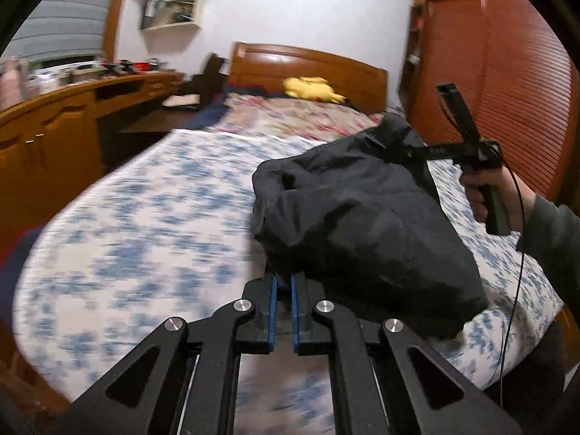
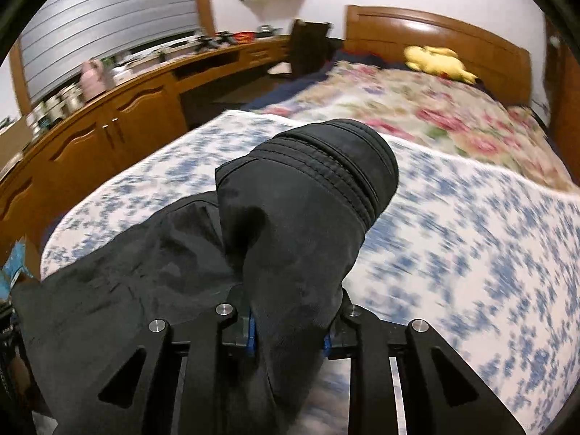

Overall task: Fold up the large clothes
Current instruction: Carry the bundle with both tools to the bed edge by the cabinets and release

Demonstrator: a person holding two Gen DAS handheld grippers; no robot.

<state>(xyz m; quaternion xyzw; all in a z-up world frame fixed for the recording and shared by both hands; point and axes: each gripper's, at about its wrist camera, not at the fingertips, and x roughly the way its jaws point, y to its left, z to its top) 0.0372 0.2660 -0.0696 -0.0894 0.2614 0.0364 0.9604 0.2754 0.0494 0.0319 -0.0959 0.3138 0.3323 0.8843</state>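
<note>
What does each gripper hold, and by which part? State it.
Both hold the black garment: right gripper behind a stitched cuff-like end; left gripper at its lower edge.

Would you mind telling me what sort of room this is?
Most likely a home bedroom: a bed with a wooden headboard, a yellow plush toy near it, and a louvred wooden wardrobe beside it.

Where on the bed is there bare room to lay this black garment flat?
The blue-print sheet is bare left of the garment, from the near edge up to the floral quilt. In the right wrist view it is also bare to the garment's right. Crowded: the headboard end with the yellow plush, and around the right gripper holding the cloth.
</note>
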